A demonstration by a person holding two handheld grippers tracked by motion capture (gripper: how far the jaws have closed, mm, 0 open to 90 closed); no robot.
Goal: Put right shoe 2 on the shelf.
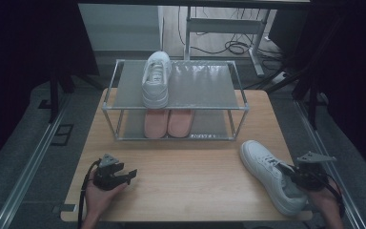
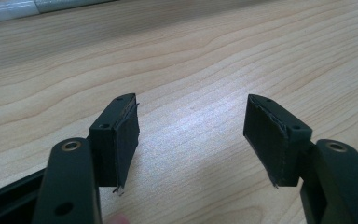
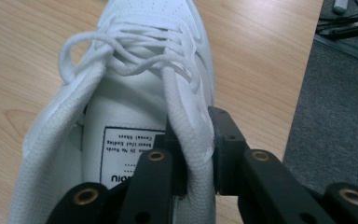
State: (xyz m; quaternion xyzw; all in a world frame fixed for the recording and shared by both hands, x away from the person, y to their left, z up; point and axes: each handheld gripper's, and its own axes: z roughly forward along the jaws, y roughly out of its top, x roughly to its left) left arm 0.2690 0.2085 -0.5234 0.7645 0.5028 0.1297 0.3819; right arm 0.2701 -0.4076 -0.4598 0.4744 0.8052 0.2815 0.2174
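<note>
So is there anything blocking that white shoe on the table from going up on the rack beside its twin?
Nothing visible does. The right gripper is clamped on the collar of the white shoe, and the bare table lies between it and the rack. The top shelf space beside the other white shoe is free.

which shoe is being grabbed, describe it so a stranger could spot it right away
On the wooden table, in front of the two-tier metal shoe rack, a white sneaker lies alone near the right edge. The right tongs pinch its collar wall. Unlike the white sneaker on the top shelf and the pink pair below, it is off the rack.
</note>
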